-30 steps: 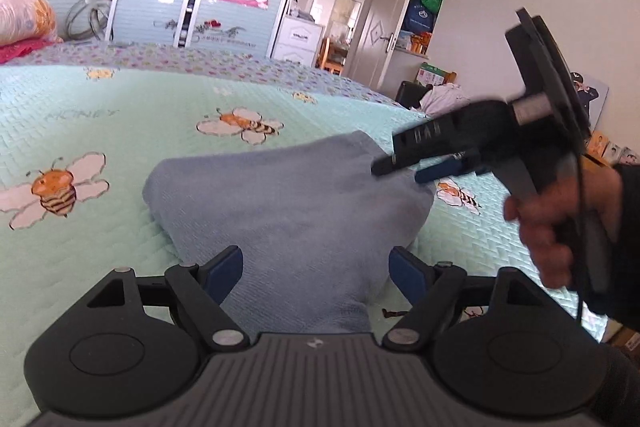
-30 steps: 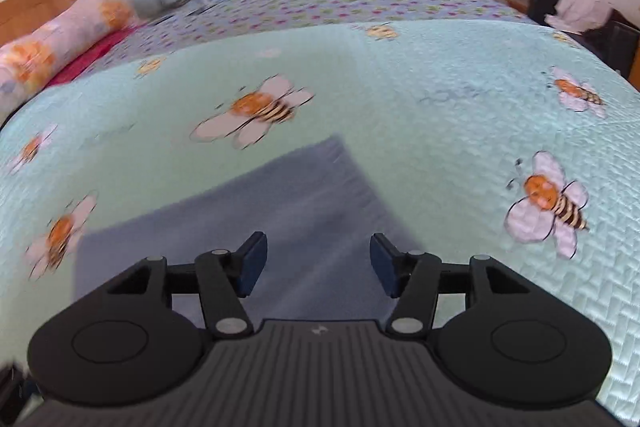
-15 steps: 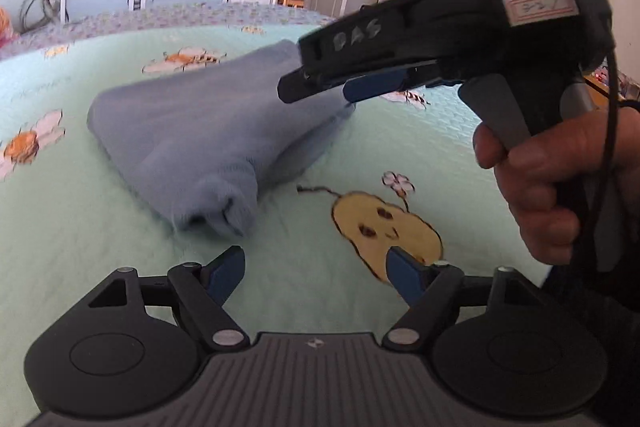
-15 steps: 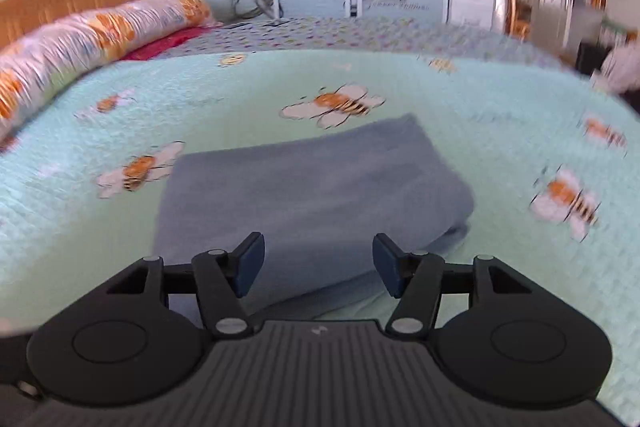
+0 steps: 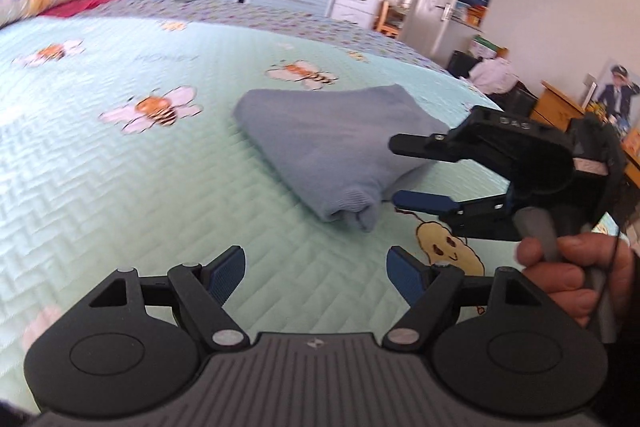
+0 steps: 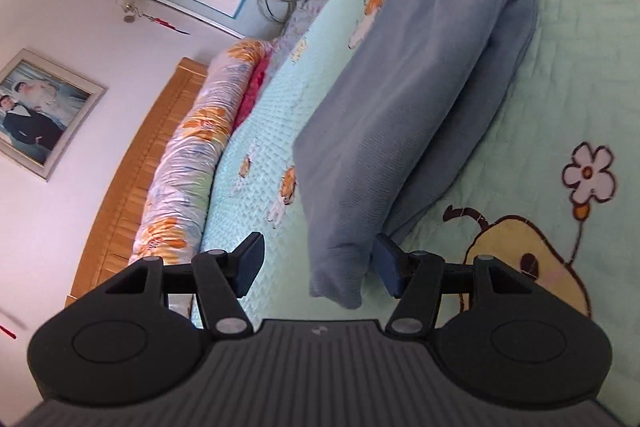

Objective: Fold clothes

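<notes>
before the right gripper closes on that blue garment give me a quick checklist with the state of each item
1. Right gripper jaws apart: ok.
2. Folded end of the blue garment between the right jaws: ok; it sits close to one finger, off centre.
3. Right jaws pressing the cloth: not ok, not yet.
4. Left gripper open, nothing between its jaws: ok.
5. Left gripper clear of the garment: ok, only the bee quilt lies below it.
6. Garment lying flat on the quilt: ok.
</notes>
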Motion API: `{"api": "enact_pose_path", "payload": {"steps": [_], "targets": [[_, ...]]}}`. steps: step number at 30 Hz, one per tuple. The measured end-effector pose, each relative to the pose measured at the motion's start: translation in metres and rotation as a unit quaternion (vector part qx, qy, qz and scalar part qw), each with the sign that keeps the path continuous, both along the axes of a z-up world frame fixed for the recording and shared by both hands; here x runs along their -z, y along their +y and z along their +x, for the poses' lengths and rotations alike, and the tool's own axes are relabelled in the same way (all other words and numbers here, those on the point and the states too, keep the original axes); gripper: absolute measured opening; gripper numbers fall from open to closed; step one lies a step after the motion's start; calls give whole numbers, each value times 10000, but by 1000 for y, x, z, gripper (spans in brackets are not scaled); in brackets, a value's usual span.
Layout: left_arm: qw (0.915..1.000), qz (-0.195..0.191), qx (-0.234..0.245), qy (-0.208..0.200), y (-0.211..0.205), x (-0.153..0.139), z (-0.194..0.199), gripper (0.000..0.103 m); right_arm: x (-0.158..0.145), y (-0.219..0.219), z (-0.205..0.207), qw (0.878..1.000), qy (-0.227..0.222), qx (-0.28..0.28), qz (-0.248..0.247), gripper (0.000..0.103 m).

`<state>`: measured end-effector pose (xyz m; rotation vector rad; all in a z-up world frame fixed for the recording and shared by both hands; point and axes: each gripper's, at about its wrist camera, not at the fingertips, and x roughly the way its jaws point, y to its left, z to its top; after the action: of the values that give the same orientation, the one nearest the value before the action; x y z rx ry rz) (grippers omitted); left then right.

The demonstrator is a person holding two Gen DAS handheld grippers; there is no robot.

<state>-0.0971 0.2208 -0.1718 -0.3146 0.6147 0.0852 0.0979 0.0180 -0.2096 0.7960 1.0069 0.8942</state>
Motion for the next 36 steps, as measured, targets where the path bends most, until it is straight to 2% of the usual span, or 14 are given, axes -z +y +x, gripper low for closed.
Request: {"api": "enact_pose_path", "payload": {"steps": [2, 7, 10, 14, 17, 24, 26, 28, 31, 33, 36], "targets": [[10000, 26, -19, 25, -2, -1, -4, 81, 5, 12, 0, 9990, 237, -179, 333, 62], [10000, 40, -13, 34, -6, -2, -7, 81, 14, 18, -14, 9973, 477, -533, 175, 65], [10000, 2, 17, 18, -7, -1, -8, 81, 20, 3, -24, 9967, 598, -394, 381, 65], [9999, 28, 139, 65, -13, 1, -8, 81, 11, -20, -20, 9963, 565, 102, 642, 66], [9997, 82, 197, 104, -17, 1, -8, 81, 11, -29, -7, 9933, 690, 422, 821, 76], [9998, 125, 126, 122, -19, -2, -8, 81, 38, 11, 26, 9826, 1313, 524, 1208, 77], [9997, 122, 112, 159, -18, -1, -8, 81, 33, 17, 24, 9857, 1215, 388, 1097, 76], [9998, 64, 93, 188, -16, 1, -7, 81, 29, 22, 20, 9894, 1101, 175, 928, 73], [9997, -24, 79, 244, -15, 4, -6, 81, 31, 22, 4, 9910, 1090, -164, 764, 60], [9996, -51, 75, 275, -15, 6, -5, 81, 32, 15, -4, 9927, 1020, -138, 626, 39], [9996, -62, 65, 279, -14, 6, -7, 81, 28, -1, 0, 9937, 903, 237, 614, 38]]}}
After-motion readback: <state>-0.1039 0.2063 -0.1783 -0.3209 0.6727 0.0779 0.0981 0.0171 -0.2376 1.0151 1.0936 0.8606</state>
